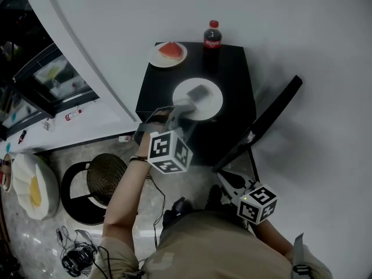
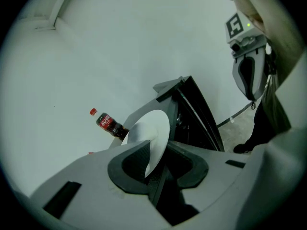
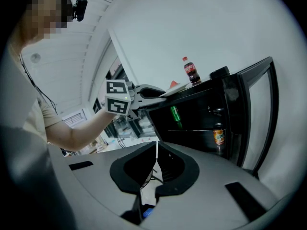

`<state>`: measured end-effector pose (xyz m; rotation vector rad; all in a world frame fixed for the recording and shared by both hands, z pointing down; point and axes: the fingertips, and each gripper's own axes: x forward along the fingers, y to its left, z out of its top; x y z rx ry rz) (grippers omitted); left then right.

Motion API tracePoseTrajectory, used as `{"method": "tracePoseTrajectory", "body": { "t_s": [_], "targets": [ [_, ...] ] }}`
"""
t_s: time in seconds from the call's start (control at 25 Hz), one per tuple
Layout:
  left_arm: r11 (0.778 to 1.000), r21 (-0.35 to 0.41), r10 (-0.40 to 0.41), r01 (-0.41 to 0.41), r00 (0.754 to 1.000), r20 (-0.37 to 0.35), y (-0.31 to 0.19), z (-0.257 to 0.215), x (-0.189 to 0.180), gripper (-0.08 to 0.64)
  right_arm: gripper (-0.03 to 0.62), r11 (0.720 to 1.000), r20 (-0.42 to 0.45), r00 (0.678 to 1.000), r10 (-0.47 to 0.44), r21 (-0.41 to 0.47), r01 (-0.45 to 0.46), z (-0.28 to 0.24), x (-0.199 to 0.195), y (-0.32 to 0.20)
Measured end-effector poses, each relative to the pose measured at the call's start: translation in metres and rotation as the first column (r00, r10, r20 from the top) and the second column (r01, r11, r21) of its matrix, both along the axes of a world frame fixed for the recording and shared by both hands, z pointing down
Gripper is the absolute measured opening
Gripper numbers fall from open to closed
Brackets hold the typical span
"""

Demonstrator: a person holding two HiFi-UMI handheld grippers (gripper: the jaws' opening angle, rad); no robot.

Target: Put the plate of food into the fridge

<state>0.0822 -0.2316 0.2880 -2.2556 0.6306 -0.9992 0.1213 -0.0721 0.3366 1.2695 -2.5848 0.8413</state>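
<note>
Left gripper (image 2: 157, 146) jaws are clamped on the near rim of the round white plate (image 1: 212, 102), which is lying flat on top of the black mini fridge (image 1: 232, 68). The cavity is below and the open door (image 1: 264, 118) is at the plate's 4 o'clock. Right gripper (image 3: 156, 151) jaws are closed and empty, and it sits farther off at 5 o'clock.

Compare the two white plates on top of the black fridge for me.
The back plate carries a red wedge of food; the front plate holds a greyish piece, too blurred to name. The back plate sits untouched beside the cola bottle; the front plate's rim is gripped by the left gripper. The front plate looks larger. Both are round, white and on the fridge top.
</note>
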Motion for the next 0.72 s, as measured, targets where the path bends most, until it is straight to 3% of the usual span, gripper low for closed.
{"method": "tracePoseTrajectory", "body": {
  "t_s": [0.36, 0.56, 0.72],
  "targets": [
    [1.0, 0.009, 0.021, -0.021, 1.0, 0.015, 0.006, -0.001, -0.004, 0.091, 0.023, 0.999, 0.053, 0.998, 0.041, -0.018, -0.04, -0.005, 0.007, -0.011],
    [1.0, 0.012, 0.028, -0.028, 0.999, 0.016, 0.009, -0.001, -0.006, 0.091, 0.023, 0.996, 0.165, 0.983, 0.076, -0.052, -0.068, -0.017, 0.014, -0.029],
    [0.999, 0.009, 0.038, -0.038, 0.999, 0.018, 0.016, -0.001, -0.008, 0.089, 0.023, 0.994, 0.288, 0.953, 0.091, -0.091, -0.068, -0.03, 0.016, -0.047]
  ]
}}
